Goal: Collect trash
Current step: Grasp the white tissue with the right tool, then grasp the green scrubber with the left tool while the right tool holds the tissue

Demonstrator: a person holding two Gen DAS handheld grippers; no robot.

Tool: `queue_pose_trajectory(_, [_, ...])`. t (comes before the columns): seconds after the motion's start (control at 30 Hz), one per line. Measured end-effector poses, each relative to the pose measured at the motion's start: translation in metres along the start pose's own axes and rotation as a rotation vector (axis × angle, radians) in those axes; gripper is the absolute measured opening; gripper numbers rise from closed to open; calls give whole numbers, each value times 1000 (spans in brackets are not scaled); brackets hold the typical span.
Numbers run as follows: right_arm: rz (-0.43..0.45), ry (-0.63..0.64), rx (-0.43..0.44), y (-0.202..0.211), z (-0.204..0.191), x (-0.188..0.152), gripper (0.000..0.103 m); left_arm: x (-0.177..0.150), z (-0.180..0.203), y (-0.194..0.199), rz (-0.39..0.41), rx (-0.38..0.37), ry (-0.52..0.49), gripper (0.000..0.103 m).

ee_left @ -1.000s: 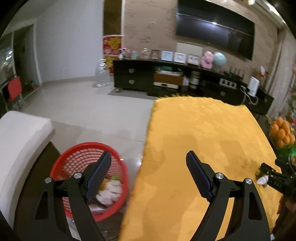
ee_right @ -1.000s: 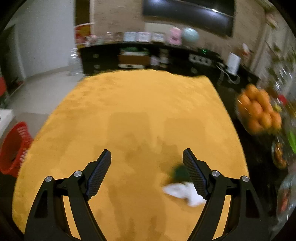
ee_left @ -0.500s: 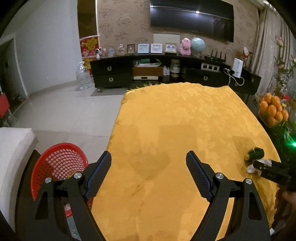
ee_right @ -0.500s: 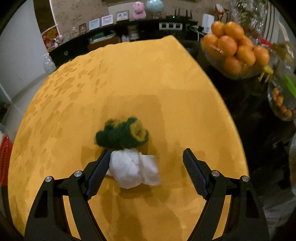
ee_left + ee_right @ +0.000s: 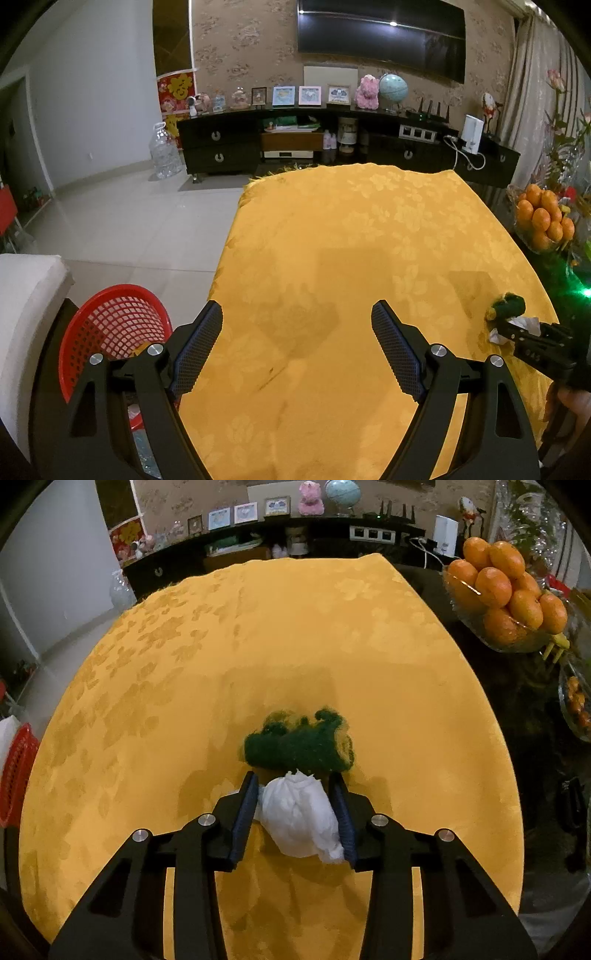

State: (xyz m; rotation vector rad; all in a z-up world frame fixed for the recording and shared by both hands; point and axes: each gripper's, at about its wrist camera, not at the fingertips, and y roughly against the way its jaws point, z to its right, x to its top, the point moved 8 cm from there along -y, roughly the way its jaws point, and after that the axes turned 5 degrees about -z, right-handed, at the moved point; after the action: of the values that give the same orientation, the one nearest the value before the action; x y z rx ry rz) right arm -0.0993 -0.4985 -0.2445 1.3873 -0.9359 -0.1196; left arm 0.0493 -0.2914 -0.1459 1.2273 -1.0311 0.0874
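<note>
Near the right edge of the bench [image 5: 332,627], a white paper wad [image 5: 299,812] is being clamped as the right claw [image 5: 297,805] is closing; the left claw [image 5: 295,350] is being held wide, empty. A green scrubber [image 5: 295,746] is being left, and the red basket [image 5: 110,321] is waiting off the left edge.

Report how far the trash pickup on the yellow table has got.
Done: the red basket beside the table already holds some scraps. In hand: the right claw has just been closing on the white tissue wad. Left: the green scrubber behind it; the left claw hangs open, empty.
</note>
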Motion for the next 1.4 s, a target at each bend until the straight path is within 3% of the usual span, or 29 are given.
queue_pose_trajectory(0.33, [6, -34, -23, 4, 16, 0, 29, -2, 22, -4, -4, -20, -44, 80])
queue_pose_trajectory(0.7, [38, -45, -44, 24, 28, 5, 29, -7, 73, -16, 3, -131, -97, 80])
queue_pose_trajectory(0.8, [47, -57, -45, 30, 33, 6, 29, -9, 96, -23, 0, -160, -133, 80])
queue_pose_trajectory(0.97, [71, -84, -52, 40, 46, 10, 29, -15, 147, -32, 15, -175, -277, 80])
queue_pose_trajectory(1.4, [103, -222, -45, 58, 92, 12, 29, -26, 236, -62, -67, -305, -374, 80])
